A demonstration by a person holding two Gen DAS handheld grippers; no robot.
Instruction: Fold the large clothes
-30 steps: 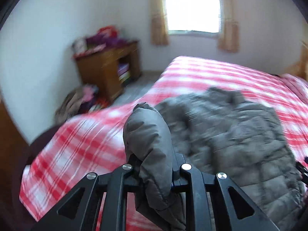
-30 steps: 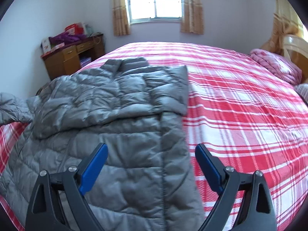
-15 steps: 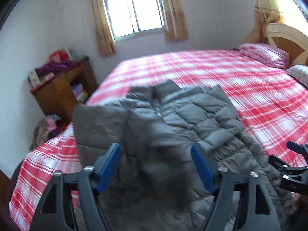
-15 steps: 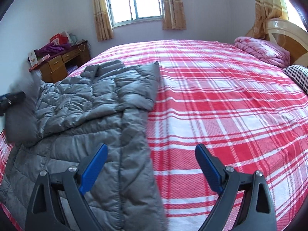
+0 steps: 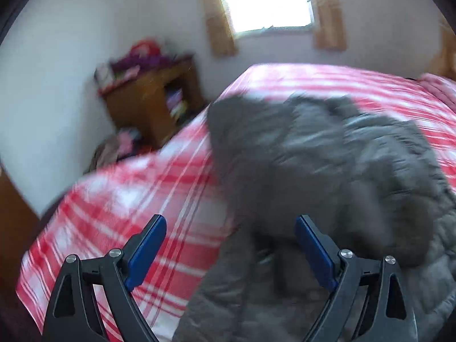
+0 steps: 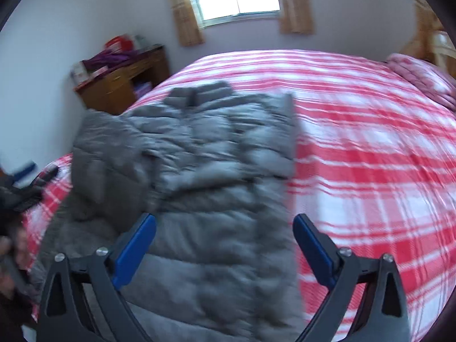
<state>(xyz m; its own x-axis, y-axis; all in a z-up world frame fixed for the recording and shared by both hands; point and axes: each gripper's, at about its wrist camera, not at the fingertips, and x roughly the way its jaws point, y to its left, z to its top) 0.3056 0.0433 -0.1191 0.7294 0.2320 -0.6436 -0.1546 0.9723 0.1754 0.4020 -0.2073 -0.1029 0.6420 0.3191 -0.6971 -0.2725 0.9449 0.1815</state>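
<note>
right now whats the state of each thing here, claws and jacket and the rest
left claw: open, holding nothing
right claw: open, holding nothing
grey puffer jacket: lying on the bed, both sleeves folded in over the body, not yet folded into a compact bundle
plaid bedspread: spread flat under the jacket
curtains: drawn aside, window uncovered
wooden desk: top cluttered

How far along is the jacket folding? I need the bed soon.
Done: both sleeves look folded in over the grey jacket on the bed. In hand: nothing; the left gripper and right gripper are both open. Left: the body lies full length, unfolded.
</note>
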